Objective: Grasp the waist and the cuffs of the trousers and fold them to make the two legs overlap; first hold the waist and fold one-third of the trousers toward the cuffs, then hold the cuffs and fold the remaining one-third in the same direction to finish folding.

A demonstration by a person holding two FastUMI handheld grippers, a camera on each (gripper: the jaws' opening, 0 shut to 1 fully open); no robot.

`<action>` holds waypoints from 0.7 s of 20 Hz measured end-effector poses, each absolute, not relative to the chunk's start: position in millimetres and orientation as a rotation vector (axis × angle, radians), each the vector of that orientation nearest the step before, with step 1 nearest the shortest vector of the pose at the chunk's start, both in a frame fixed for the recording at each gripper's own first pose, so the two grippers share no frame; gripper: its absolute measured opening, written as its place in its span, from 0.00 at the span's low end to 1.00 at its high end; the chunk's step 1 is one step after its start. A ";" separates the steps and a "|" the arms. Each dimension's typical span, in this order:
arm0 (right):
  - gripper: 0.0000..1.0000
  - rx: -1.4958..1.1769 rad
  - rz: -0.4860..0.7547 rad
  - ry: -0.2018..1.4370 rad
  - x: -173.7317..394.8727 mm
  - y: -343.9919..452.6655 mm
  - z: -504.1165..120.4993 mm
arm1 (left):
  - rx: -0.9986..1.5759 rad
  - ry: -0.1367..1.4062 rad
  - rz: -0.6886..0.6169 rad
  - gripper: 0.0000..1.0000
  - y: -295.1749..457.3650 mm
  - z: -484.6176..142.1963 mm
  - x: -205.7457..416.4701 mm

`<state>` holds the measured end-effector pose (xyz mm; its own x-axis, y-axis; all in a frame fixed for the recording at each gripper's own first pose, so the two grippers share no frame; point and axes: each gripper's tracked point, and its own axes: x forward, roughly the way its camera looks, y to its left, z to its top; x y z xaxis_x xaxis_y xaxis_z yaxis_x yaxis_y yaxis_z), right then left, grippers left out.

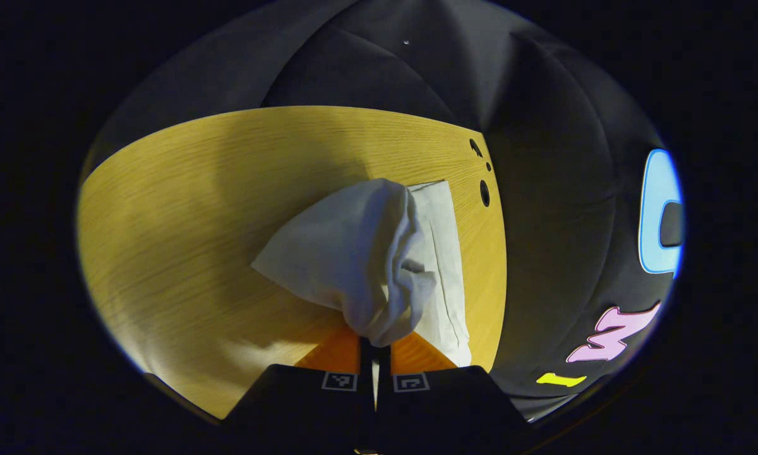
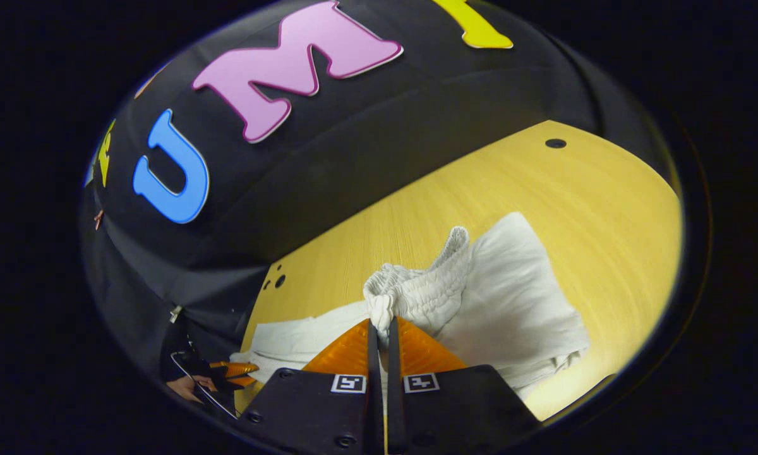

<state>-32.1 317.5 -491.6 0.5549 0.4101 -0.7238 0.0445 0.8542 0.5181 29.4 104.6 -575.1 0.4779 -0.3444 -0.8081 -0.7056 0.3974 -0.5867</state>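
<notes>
White trousers (image 1: 354, 259) hang lifted over the wooden table (image 1: 183, 221). In the left gripper view my left gripper (image 1: 374, 344) is shut on a bunched end of the cloth, which drapes up and away from the fingers; a flat white part (image 1: 445, 265) lies on the table behind it. In the right gripper view my right gripper (image 2: 380, 328) is shut on the gathered elastic waist (image 2: 417, 287), and the trousers (image 2: 518, 303) spread to the right on the table (image 2: 575, 202). At the lower left of that view the other gripper (image 2: 237, 373) appears, held by a hand.
Dark round holes (image 1: 484, 193) mark the table near its right edge in the left gripper view, and another hole (image 2: 555, 143) sits far off in the right gripper view. Black cloth walls close in the table on the far sides.
</notes>
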 end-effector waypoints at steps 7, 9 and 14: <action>0.12 0.483 0.307 1.106 -37.5 313.7 -490.2 | -1.199 1.102 0.296 0.06 106.0 -574.4 29.5; 0.26 0.520 0.363 1.127 -44.7 326.3 -487.9 | -1.195 1.094 0.294 0.06 105.2 -575.2 29.7; 0.51 0.556 0.473 1.195 -78.4 348.1 -482.0 | -1.223 1.067 0.307 0.06 107.0 -574.3 28.6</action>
<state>-78.4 348.1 -482.0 0.3005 0.6142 -0.7297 -0.0515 0.7744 0.6306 28.6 107.0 -574.3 0.5120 -0.3317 -0.7923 -0.7021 0.3698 -0.6085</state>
